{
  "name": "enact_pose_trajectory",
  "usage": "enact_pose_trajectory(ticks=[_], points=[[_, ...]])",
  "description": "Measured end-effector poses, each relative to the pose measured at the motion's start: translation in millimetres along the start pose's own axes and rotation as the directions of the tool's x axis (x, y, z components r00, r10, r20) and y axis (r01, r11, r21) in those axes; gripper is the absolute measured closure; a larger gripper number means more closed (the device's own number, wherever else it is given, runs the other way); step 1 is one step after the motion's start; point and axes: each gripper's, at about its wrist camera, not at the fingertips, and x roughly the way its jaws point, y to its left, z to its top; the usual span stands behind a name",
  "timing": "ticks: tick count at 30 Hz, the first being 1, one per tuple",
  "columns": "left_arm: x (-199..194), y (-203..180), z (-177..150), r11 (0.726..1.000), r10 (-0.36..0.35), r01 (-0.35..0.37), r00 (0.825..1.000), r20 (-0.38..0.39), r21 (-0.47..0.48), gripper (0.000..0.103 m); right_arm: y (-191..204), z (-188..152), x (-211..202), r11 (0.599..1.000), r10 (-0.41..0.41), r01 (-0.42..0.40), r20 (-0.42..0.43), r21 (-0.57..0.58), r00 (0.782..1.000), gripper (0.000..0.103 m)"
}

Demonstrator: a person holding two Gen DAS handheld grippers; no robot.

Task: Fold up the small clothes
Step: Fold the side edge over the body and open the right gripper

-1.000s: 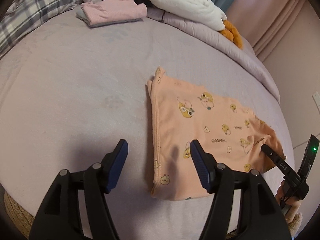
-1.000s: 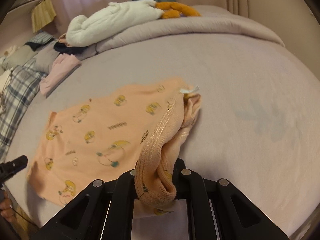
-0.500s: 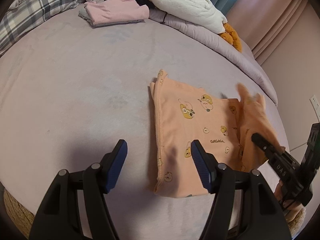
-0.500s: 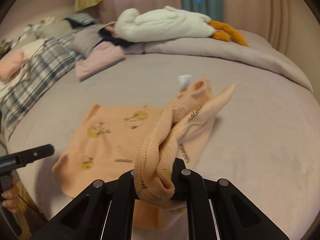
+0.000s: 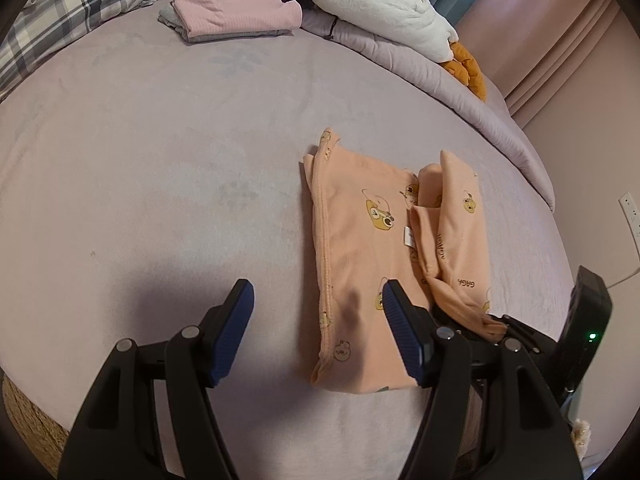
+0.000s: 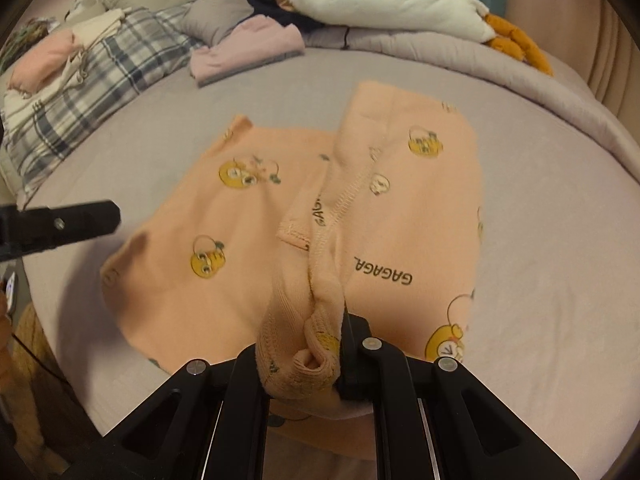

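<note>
On the lilac bedspread point(image 5: 160, 200), the right gripper point(image 6: 316, 360), clenched on the peach printed garment's point(image 5: 360, 264) hem, folds it over; next, lay it flat and release, while the left gripper point(image 5: 316, 320) hovers released.

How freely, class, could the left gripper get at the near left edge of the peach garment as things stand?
Probably yes. The left gripper is open and holds nothing, and the peach garment lies flat just ahead with its left edge uncovered. The right gripper pinches the other end, away from that edge.
</note>
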Motion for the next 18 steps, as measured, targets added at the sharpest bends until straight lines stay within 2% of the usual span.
enact_pose_trajectory(ticks=[8,14,16,18], points=[[-4,-6,1,1.0,-0.018,0.018,1.0,0.0,0.008,0.035,-6,-1,-4,0.999,0.038,-0.038,-0.004,0.03,0.999,0.092],[-11,-18,6,0.999,-0.021,0.02,0.999,0.036,0.033,0.034,-13,-3,-21,0.997,0.06,-0.06,0.013,0.04,0.998,0.091],[-10,-25,8,0.998,-0.033,0.031,0.999,0.035,0.057,0.033,-19,-4,-28,0.996,0.062,-0.064,0.031,0.06,0.998,0.085],[-7,-33,8,0.995,-0.059,0.056,0.998,0.026,0.081,0.033,-28,-7,-36,0.993,0.072,-0.076,0.052,0.09,0.996,0.064]])
